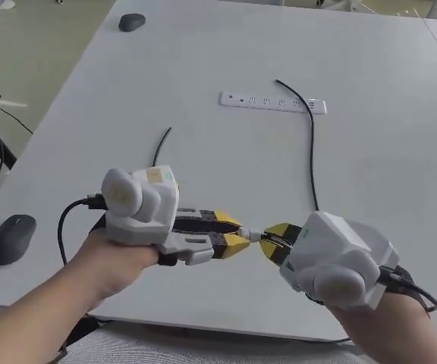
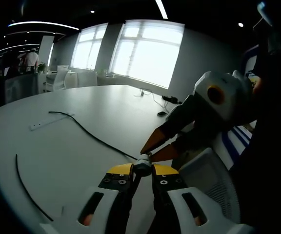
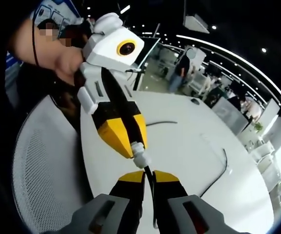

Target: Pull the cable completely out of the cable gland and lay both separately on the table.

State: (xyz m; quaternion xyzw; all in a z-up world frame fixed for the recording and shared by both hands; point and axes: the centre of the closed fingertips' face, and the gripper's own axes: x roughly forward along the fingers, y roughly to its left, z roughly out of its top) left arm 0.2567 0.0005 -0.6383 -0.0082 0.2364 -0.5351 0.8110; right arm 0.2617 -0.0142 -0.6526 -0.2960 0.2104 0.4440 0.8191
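A small white cable gland (image 1: 252,235) hangs in the air above the table's near edge, between the two grippers. My left gripper (image 1: 237,233) comes in from the left and is shut on it; in its own view the gland (image 2: 141,163) sits pinched between the yellow tips of the left gripper (image 2: 141,170). My right gripper (image 1: 273,241) faces it from the right, shut on the black cable (image 1: 312,152) just behind the gland. In the right gripper view the cable (image 3: 149,171) runs between the right gripper (image 3: 149,176) jaws into the gland (image 3: 139,152).
The cable trails back across the white table (image 1: 203,68) and over a white power strip (image 1: 271,101). A short loose black cable (image 1: 161,144) lies left of centre. One mouse (image 1: 11,238) sits at the near left edge, another (image 1: 131,22) far back. A mesh chair (image 3: 38,161) stands below.
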